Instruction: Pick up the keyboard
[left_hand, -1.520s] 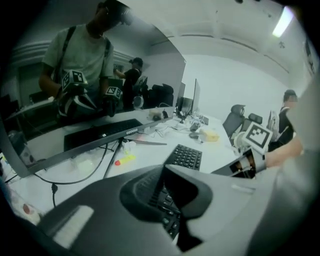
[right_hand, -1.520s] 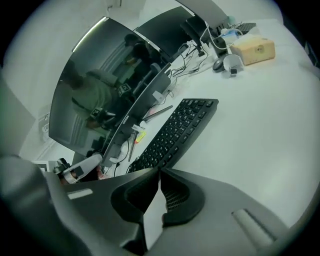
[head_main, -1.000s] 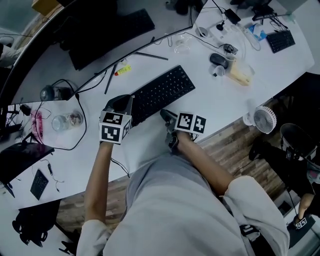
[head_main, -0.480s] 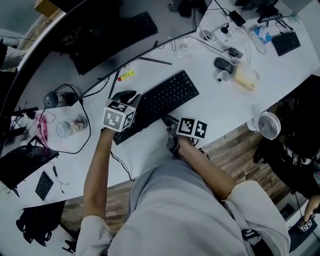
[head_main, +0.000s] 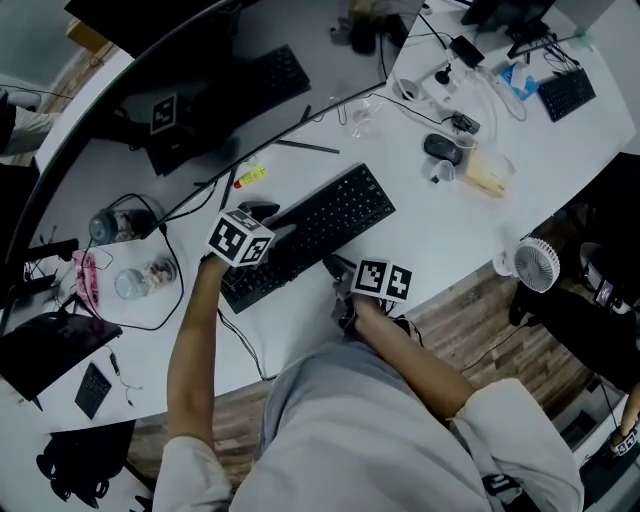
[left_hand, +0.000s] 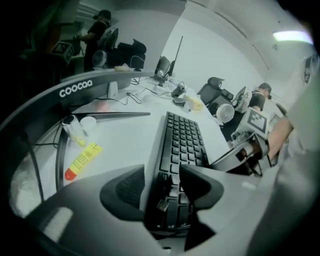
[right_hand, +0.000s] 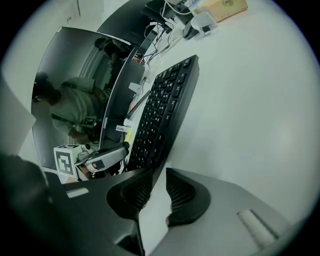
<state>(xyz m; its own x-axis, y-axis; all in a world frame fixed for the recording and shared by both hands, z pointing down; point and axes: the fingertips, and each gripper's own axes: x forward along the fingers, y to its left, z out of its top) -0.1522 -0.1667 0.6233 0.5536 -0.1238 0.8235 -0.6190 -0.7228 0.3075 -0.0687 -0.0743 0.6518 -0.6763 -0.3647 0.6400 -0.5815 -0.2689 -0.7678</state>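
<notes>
Our left gripper (left_hand: 164, 186) clamps the near-left end of the keyboard (head_main: 310, 235), whose long axis runs far-right across the desk (head_main: 470, 215). Our right gripper (right_hand: 157, 192), its 2 jaws slightly parted and empty, waits at the near edge.

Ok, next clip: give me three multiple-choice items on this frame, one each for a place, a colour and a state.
1. The yellow tube lies: A beyond the keyboard's far edge; B on its keys; C under its front edge.
2. The keyboard is: A white; B black; C silver.
3. The left gripper is: A open, clear of everything; B shut on the keyboard's end; C shut, empty.
Answers: A, the head view shows it past the keyboard; B, it is dark in every view; B, the left gripper view shows the jaws pinching the keyboard's end.
</notes>
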